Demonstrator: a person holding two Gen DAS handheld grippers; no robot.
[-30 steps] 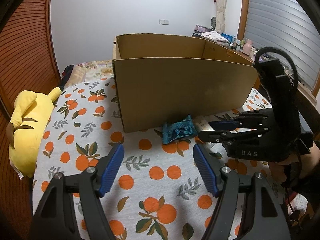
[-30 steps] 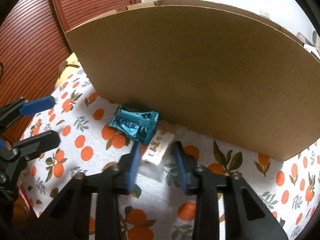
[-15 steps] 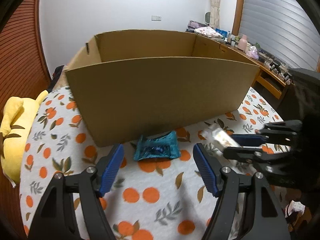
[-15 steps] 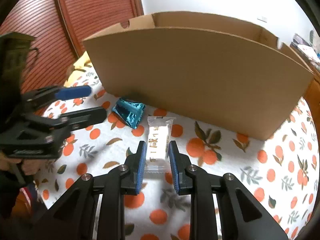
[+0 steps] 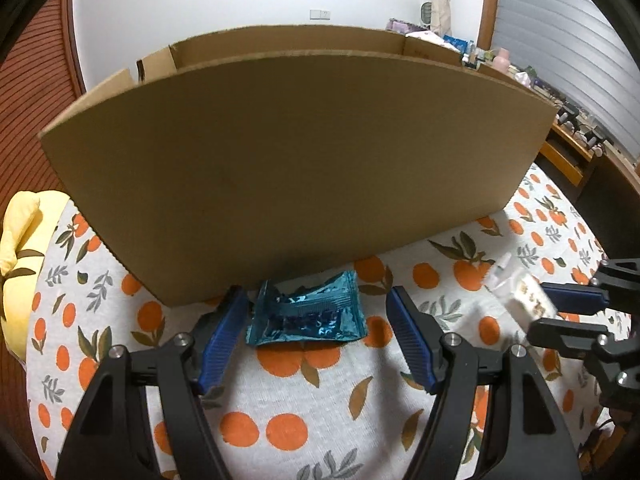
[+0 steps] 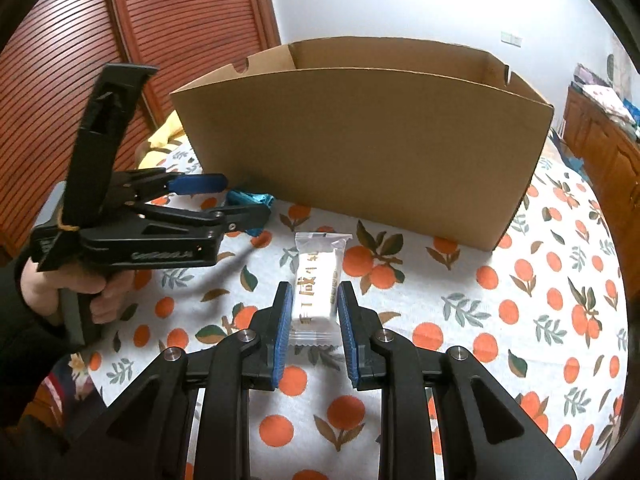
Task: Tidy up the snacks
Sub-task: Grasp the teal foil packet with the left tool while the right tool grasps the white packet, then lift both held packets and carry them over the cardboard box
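A teal foil snack packet [image 5: 310, 314] lies on the orange-print tablecloth against the front wall of an open cardboard box [image 5: 296, 184]. My left gripper [image 5: 316, 328] is open, its blue pads on either side of the packet, just above the cloth. My right gripper [image 6: 313, 320] is shut on a white wrapped snack bar [image 6: 318, 280] and holds it above the cloth in front of the box [image 6: 368, 152]. The bar also shows in the left wrist view [image 5: 524, 296], at the right. The teal packet [image 6: 250, 200] is partly hidden behind the left gripper [image 6: 236, 196].
A yellow plush toy [image 5: 20, 240] lies at the table's left edge. The round table's cloth [image 6: 540, 300] spreads to the right of the box. Red slatted doors [image 6: 100, 40] stand behind on the left; a cluttered wooden sideboard [image 5: 576, 120] on the right.
My left gripper has moved forward and down until its open pads flank the teal packet. My right gripper has lifted the white bar off the cloth and drawn back from the box.
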